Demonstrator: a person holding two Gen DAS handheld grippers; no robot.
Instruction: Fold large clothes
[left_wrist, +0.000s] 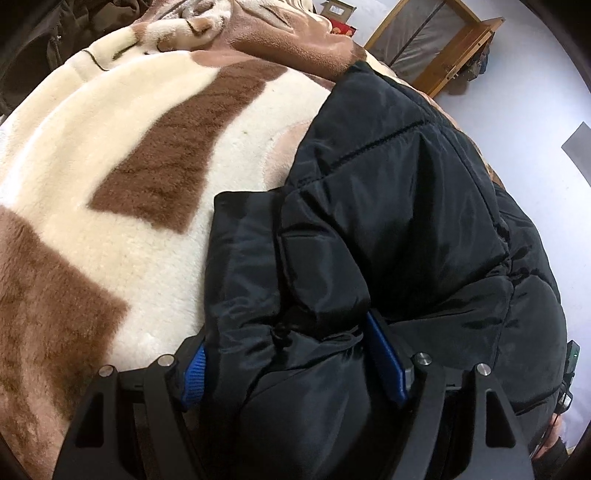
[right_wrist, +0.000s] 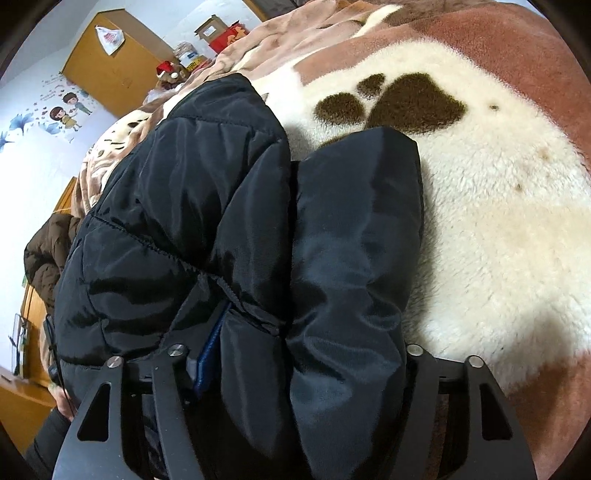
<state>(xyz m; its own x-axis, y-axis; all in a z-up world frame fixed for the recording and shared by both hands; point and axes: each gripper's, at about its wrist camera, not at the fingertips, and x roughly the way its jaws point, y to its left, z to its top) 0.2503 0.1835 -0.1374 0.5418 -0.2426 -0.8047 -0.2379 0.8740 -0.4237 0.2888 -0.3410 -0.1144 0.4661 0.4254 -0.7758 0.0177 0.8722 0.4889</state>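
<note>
A black padded jacket (left_wrist: 388, 206) lies folded on a cream and brown plush blanket (left_wrist: 122, 155); the jacket (right_wrist: 207, 206) also fills the right wrist view. My left gripper (left_wrist: 288, 365) is shut on a thick bunch of the jacket's near edge, which bulges between the blue pads (left_wrist: 386, 363). My right gripper (right_wrist: 306, 354) grips another thick roll of the same jacket. One blue pad (right_wrist: 210, 350) presses into the fabric and the other is hidden under it. A folded sleeve (right_wrist: 362, 206) lies along the right side.
The blanket (right_wrist: 498, 229) with a brown paw print (right_wrist: 410, 103) covers the bed. A wooden cabinet (left_wrist: 436, 44) stands beyond the bed, and a wooden door (right_wrist: 110, 74) and boxes (right_wrist: 218, 33) too. A brown coat (right_wrist: 48, 251) hangs at left. A person's hand (right_wrist: 62, 402) shows at the lower left.
</note>
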